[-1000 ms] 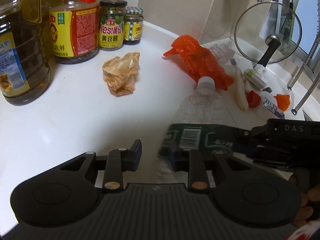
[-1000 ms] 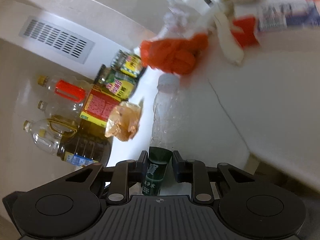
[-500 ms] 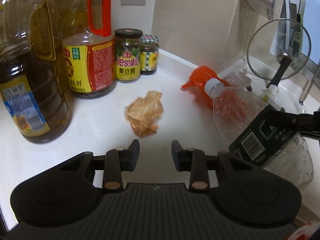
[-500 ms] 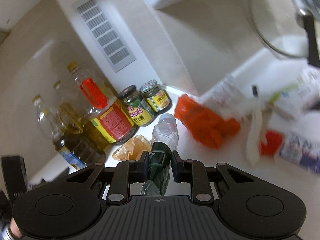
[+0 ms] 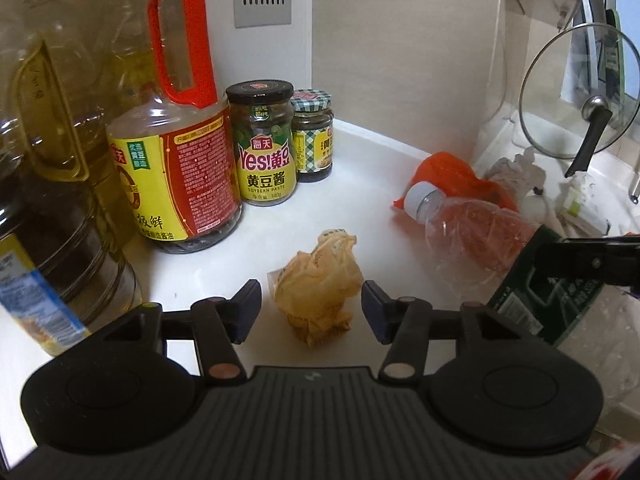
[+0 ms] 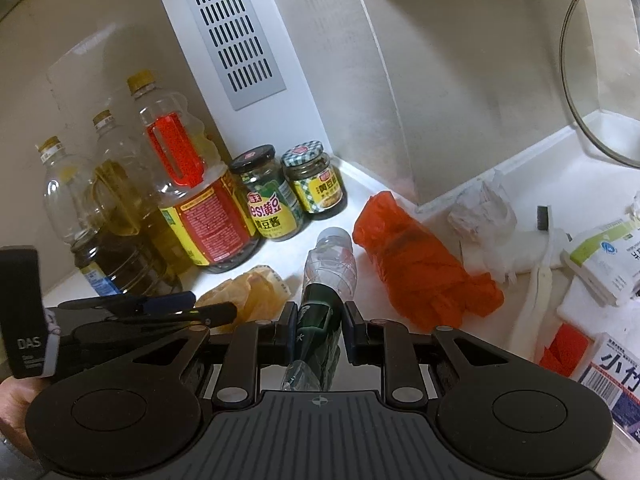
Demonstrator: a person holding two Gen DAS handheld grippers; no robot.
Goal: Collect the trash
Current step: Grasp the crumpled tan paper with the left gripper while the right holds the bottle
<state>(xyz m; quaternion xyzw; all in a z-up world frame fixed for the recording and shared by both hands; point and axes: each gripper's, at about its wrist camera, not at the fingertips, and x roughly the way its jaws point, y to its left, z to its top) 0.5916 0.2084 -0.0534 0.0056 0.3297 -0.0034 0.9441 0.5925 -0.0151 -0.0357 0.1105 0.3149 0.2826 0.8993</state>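
The left tool (image 5: 311,312) is opening, and the crumpled yellow wrapper (image 5: 318,286) sits between its fingers on the white bench (image 5: 360,160), low in the middle of the frame. Nothing presses on it yet. It looks light, soft and crinkly, so a gentle squeeze around its fat middle should do. The right tool (image 6: 318,326) is clamped on the empty plastic bottle (image 6: 326,276), which looks thin, light and easy to squash.

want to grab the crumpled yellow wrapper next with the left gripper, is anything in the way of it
Nothing visible blocks it. The wrapper lies on bare counter straight ahead of the left gripper, whose jaws are opening with the wrapper in the gap but not yet pressed. The bottle held by the right gripper is off to the side.
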